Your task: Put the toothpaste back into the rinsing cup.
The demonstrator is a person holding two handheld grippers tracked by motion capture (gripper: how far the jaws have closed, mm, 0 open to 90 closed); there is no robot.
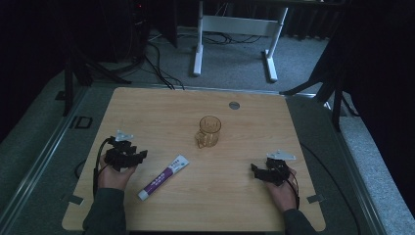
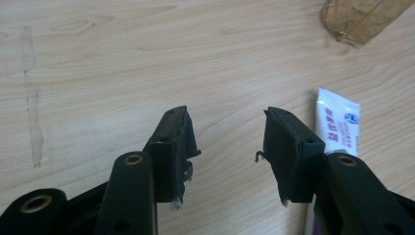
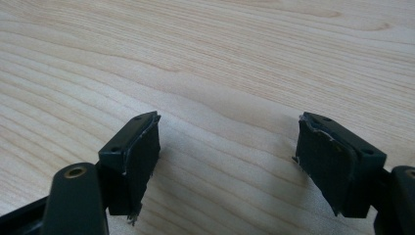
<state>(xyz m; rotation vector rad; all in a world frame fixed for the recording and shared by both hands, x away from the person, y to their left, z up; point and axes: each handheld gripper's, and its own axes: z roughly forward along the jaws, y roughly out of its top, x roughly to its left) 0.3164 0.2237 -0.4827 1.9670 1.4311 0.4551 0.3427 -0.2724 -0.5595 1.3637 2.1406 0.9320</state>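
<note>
On the wooden tabletop (image 1: 147,112) the person rests both hands near the front edge, one at each side, each holding a black two-jaw tool. The left tool (image 1: 131,155) sits at the left side of the tabletop, and in the left gripper view (image 2: 226,128) its jaws stand apart with bare wood between them, gripping nothing. Just to the right of that tool lies a toothpaste tube (image 1: 163,177), white with purple print, flat on the wood and slanted, its cap end toward the front edge and its crimped end pointing toward the middle; in the left gripper view the crimped end (image 2: 337,122) shows just beside the right-hand jaw, which partly covers it. Whether they touch I cannot tell. Farther back, near the centre of the tabletop, stands a clear amber glass cup (image 1: 209,131), upright, well apart from both tools; its base (image 2: 359,19) appears at the top right corner of the left gripper view. The right tool (image 1: 262,171) rests at the right side, and the right gripper view (image 3: 228,125) shows its jaws wide apart over bare wood, holding nothing.
</note>
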